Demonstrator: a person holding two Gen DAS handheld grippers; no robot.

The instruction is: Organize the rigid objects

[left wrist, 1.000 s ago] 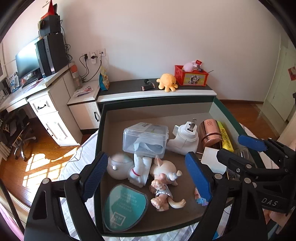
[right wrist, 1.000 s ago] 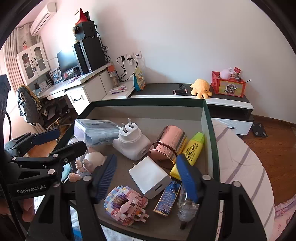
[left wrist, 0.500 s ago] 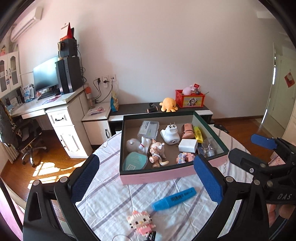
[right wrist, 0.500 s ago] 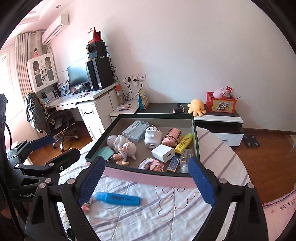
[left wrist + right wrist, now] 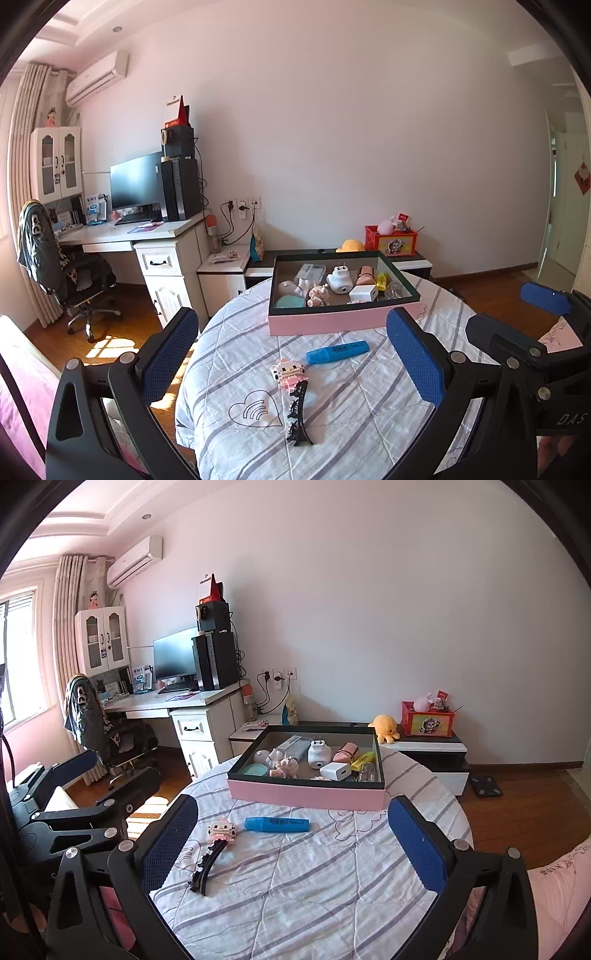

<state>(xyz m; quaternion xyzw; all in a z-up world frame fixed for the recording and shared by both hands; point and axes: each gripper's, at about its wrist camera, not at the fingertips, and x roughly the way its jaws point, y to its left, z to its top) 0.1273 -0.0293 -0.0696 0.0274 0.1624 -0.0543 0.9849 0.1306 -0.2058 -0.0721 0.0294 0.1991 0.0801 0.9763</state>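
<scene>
Three loose things lie on the round table's striped cloth (image 5: 369,413), near its left edge: a blue highlighter (image 5: 337,351), a pink brick figure (image 5: 287,373) and a black hair clip (image 5: 298,413). Behind them, toward the far edge, sits the pink box (image 5: 332,323) holding a white plug adapter (image 5: 340,282), a white charger cube (image 5: 364,292), a yellow highlighter (image 5: 381,282) and figurines. Bare cloth spreads across the near and right side. Left gripper (image 5: 291,369) and right gripper (image 5: 291,845) both stand spread wide above the table, nothing between their blue pads, touching nothing
</scene>
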